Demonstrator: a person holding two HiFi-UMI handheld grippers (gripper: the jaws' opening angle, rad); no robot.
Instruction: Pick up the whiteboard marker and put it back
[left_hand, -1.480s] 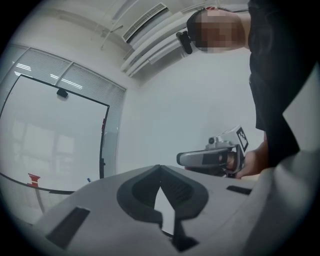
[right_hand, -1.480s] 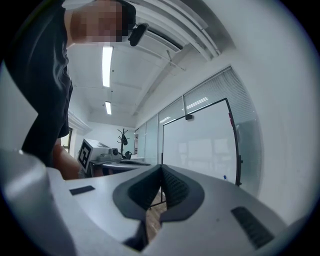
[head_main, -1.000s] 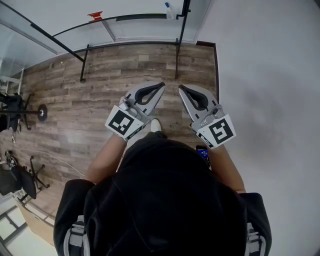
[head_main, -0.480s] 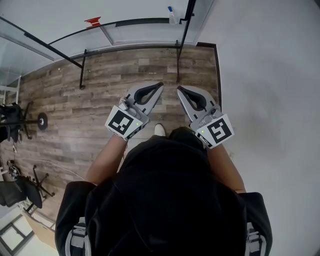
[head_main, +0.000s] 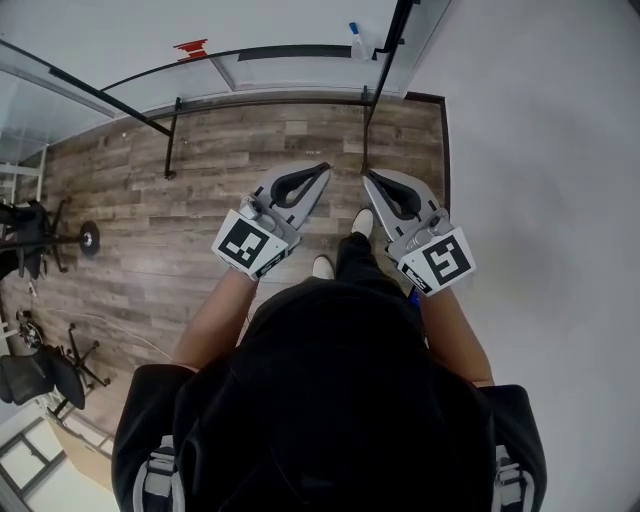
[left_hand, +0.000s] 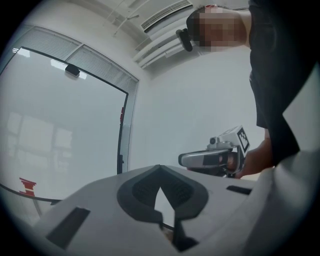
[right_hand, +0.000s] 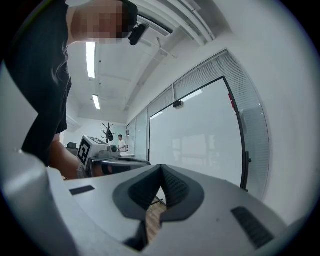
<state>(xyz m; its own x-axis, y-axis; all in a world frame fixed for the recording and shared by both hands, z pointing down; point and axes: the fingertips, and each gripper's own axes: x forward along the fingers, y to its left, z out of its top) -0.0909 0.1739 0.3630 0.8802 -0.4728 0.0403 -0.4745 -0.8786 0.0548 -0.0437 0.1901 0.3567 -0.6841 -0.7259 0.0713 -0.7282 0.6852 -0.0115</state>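
Whiteboard marker, if that is what the small white piece with a blue end is, sits up at the framed board, close to the board's right-hand black post. It is too small to be sure of its long axis; it seems to stand or lean steeply rather than lie along the board.

Both claws are held out at waist height over the wooden floor, well apart from the board. The left claw has its tips pressed together with nothing between them, and its own view shows only wall and glass beyond the closed tips. The right claw is likewise closed and empty, and its view looks along the board's face without showing the marker.

The marker lies ahead of the person and nearly straight beyond the right claw, so that one looks the nearer; it would have to open before any grasp.
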